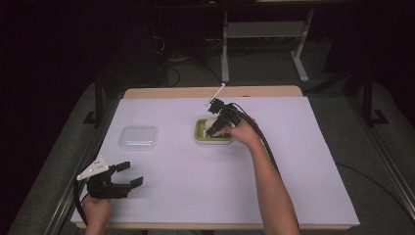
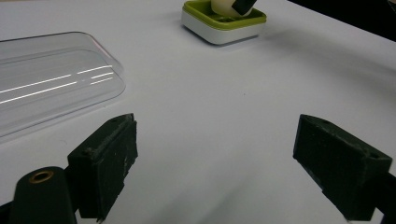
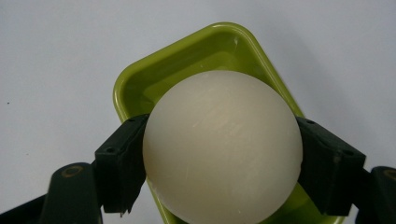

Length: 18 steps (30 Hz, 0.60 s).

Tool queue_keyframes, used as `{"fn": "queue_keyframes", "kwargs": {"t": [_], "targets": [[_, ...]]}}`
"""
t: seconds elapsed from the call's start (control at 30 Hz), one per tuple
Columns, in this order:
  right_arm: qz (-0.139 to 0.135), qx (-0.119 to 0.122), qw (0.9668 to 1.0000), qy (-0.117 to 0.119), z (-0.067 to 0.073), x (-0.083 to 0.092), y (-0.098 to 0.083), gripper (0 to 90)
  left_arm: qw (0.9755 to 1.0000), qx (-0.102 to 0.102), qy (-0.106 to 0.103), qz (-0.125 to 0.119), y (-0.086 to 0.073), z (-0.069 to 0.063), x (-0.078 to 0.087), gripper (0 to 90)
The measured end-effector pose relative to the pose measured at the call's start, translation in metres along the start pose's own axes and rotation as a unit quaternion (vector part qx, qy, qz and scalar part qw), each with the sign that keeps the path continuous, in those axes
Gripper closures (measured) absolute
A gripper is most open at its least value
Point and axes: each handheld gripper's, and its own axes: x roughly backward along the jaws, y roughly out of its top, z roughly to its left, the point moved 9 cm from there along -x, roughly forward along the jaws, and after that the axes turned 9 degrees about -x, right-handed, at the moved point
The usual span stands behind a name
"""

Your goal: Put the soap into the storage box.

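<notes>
1. High view: the green tray (image 1: pixel 199 133) sits near the middle of the white table cover (image 1: pixel 303 166) and serves as the landmark. The right gripper (image 1: pixel 213 128) reaches down into the tray, its jaws closed around a cream ball (image 1: pixel 212 123) that sits over the tray's far-left part. A clear plastic lid (image 1: pixel 138 137) lies flat well to the left of the tray. The left gripper (image 1: pixel 129 174) rests low on the cover, nearer the person than the tray and well to its left, its jaws spread apart with nothing between them.

2. Left gripper view: the left gripper (image 2: pixel 212 154) has both black jaws wide apart over bare white cover. The clear plastic lid (image 2: pixel 51 79) lies just ahead on the left. The green tray (image 2: pixel 224 25) stands farther off at the top, with the cream ball (image 2: pixel 222 6) inside it.

3. Right gripper view: the right gripper (image 3: pixel 222 163) clamps the cream ball (image 3: pixel 222 144) from both sides, each jaw pressed against it. The ball is above the inside of the green tray (image 3: pixel 140 88); whether it touches the tray floor cannot be told.
</notes>
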Motion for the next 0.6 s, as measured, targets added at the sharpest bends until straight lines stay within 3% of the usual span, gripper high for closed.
{"fn": "queue_keyframes", "kwargs": {"t": [0.6], "targets": [[0.005, -0.008, 1.0, 0.001, -0.0001, -0.01, -0.0008, 23.6, 1.0, 0.003, 0.0, -0.001, 0.0003, -0.0008, -0.0005, 13.2]]}}
